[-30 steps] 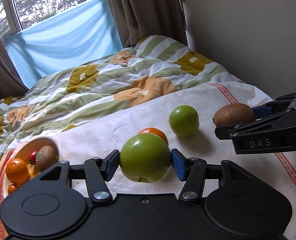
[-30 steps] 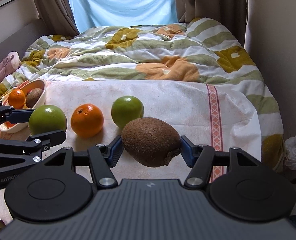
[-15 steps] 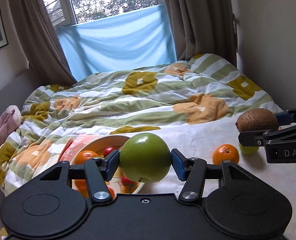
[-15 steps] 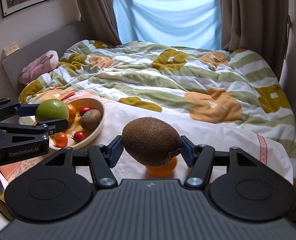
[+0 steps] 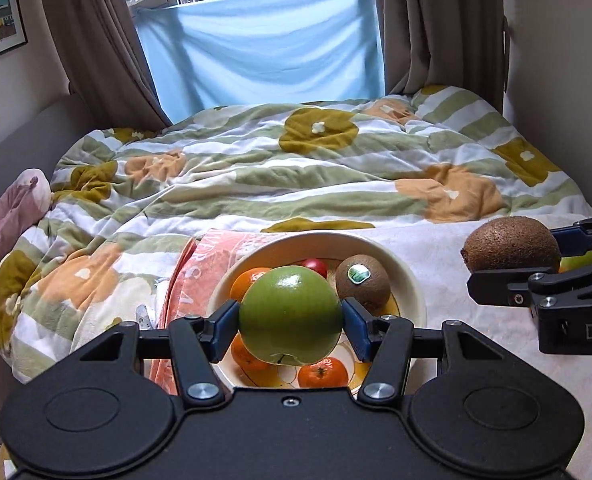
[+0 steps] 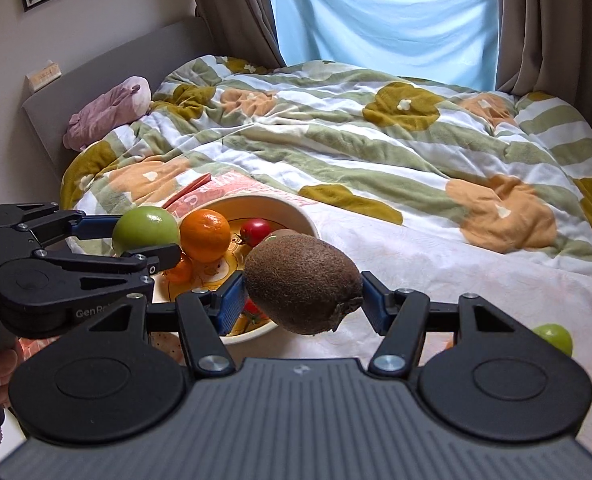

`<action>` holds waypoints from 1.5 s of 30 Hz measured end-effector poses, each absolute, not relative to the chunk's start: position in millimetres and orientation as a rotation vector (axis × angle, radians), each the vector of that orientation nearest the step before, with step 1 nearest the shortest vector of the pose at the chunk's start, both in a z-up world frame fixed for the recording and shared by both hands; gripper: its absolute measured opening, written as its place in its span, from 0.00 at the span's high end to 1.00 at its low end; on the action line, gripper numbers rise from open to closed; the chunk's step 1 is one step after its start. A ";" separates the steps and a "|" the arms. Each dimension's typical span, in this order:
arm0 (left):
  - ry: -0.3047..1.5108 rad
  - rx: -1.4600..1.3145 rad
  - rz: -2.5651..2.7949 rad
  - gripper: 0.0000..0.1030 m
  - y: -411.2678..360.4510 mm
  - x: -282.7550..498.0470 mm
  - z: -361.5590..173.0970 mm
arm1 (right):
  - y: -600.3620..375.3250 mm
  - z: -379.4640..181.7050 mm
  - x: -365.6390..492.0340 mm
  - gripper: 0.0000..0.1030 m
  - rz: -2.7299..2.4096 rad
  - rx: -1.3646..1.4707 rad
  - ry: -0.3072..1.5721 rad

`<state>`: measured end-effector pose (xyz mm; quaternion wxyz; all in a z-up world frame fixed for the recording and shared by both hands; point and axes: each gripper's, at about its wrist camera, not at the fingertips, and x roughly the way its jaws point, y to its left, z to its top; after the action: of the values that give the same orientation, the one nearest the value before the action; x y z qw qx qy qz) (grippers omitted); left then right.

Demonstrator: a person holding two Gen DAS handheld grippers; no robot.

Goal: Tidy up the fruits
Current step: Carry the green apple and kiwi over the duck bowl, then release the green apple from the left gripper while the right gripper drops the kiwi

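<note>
My left gripper (image 5: 290, 321) clamped a glossy round green apple (image 5: 290, 315), stem end down, above the cream ceramic fruit bowl (image 5: 410, 276). My right gripper (image 6: 302, 298) squeezed a fuzzy brown oval kiwi (image 6: 303, 283), long axis level across the jaws, just right of that bowl's rim, both pointing forward.
</note>
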<state>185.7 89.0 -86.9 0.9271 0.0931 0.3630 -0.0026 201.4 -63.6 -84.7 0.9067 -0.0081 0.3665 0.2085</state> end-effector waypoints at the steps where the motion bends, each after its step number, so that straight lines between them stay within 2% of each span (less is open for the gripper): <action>1: 0.750 0.197 -0.017 0.42 91.9 187.8 -91.3 | -55.5 -87.5 205.2 0.27 0.421 -0.018 0.766; 20: 0.789 0.346 -0.236 0.40 113.5 210.5 -133.9 | 7.8 -106.3 233.2 0.27 0.347 -0.044 0.809; 22: 0.773 0.359 -0.248 0.19 112.5 207.3 -131.1 | 8.8 -106.7 233.7 0.27 0.346 -0.044 0.811; 24: 0.744 0.375 -0.241 0.10 111.7 202.2 -127.1 | 9.4 -106.5 233.8 0.27 0.347 -0.044 0.812; 45: 0.767 0.299 -0.195 0.10 133.5 189.9 -117.3 | 37.2 -115.1 254.9 0.27 0.401 -0.130 0.782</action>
<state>189.9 133.5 -117.3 0.9119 0.1451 0.3720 -0.0945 254.9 37.2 -115.1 0.9029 -0.0628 0.3784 0.1940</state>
